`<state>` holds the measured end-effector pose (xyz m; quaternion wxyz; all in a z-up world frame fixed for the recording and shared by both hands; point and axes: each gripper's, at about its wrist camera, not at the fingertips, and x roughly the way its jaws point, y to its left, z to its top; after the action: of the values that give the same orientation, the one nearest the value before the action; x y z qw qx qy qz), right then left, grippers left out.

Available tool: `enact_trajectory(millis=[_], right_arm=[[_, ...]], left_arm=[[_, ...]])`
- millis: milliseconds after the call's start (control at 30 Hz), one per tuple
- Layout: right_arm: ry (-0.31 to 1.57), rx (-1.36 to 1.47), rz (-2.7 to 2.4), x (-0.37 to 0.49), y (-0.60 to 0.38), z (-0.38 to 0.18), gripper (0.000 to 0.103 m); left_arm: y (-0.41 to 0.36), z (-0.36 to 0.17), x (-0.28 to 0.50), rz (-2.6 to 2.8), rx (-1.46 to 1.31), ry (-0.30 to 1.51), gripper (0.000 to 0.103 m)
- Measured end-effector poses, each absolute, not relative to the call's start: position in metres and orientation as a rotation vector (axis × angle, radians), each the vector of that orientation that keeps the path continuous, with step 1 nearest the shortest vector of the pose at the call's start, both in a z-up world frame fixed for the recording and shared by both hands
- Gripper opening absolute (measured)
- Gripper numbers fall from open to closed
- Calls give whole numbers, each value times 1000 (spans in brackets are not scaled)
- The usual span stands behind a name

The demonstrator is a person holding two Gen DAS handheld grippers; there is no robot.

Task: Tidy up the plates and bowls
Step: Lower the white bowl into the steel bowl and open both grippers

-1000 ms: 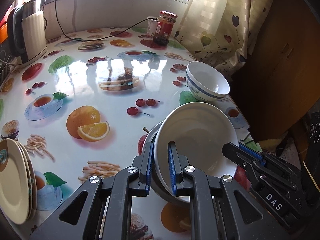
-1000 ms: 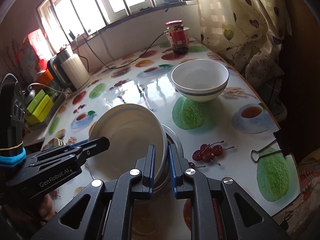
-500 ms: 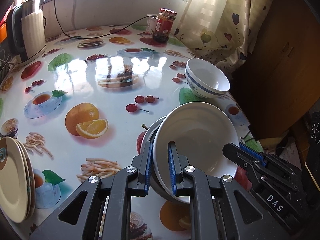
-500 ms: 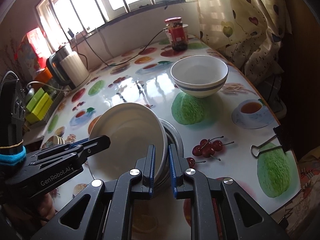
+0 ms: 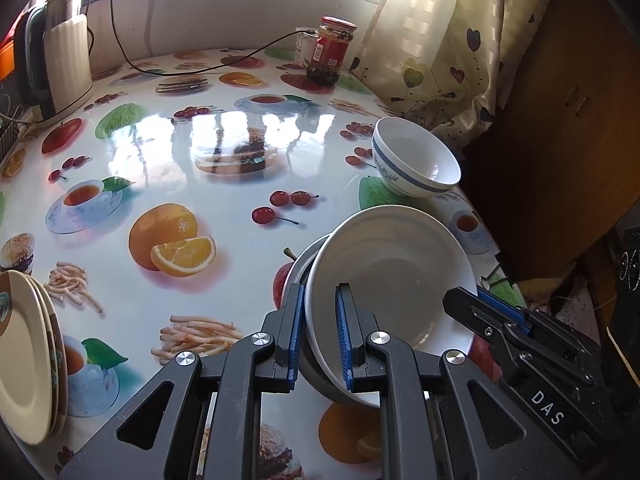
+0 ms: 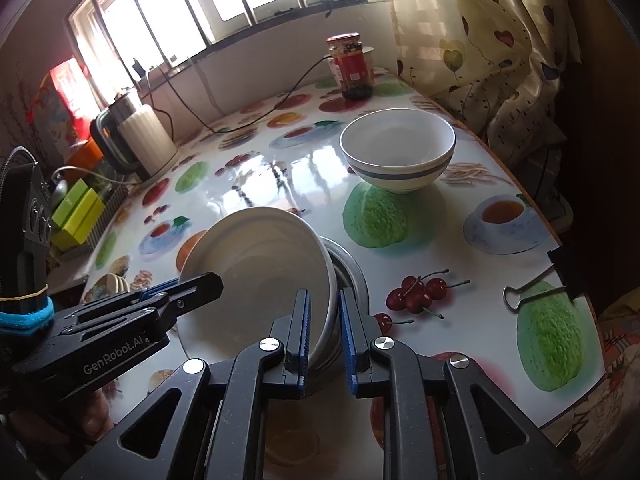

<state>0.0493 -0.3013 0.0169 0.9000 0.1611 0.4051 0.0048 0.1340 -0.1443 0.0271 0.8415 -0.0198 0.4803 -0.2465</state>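
Note:
A white shallow bowl [image 5: 392,280] rests tilted inside a metal bowl [image 5: 298,276] near the table's front right. My left gripper [image 5: 320,336] is shut on the white bowl's near rim. My right gripper [image 6: 324,332] is shut on the opposite rim of the white bowl [image 6: 256,264], with the metal bowl [image 6: 348,268] behind it. A white bowl with a blue band [image 5: 416,164] stands farther off; it shows in the right wrist view [image 6: 398,156] too. A stack of cream plates [image 5: 28,356] lies at the left edge.
A red-lidded jar [image 5: 332,56] and a white kettle [image 5: 60,64] with a black cable stand at the back. A binder clip [image 6: 540,284] lies near the right edge. A curtain [image 5: 440,48] hangs past the table's right side. Green boxes [image 6: 76,216] sit at the left.
Both grippers keep their hold on the white bowl. The views have shifted slightly toward the table; the bowl's tilt looks about the same.

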Motion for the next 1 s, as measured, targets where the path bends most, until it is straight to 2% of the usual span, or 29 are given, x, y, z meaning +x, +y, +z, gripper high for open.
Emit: enact_trajectory(millis=[767, 800, 867, 1000], right_arm=[[855, 345, 15, 60, -304, 13, 20], [853, 346, 15, 60, -304, 13, 21], [847, 343, 10, 59, -303, 14, 32], [836, 341, 6, 59, -302, 16, 37]], left_arm=[[-145, 23, 140, -505, -39, 1025, 17], [-144, 23, 140, -502, -36, 1022, 17], [-144, 26, 139, -489, -22, 1000, 17], [-145, 35, 136, -455, 25, 945, 17]])
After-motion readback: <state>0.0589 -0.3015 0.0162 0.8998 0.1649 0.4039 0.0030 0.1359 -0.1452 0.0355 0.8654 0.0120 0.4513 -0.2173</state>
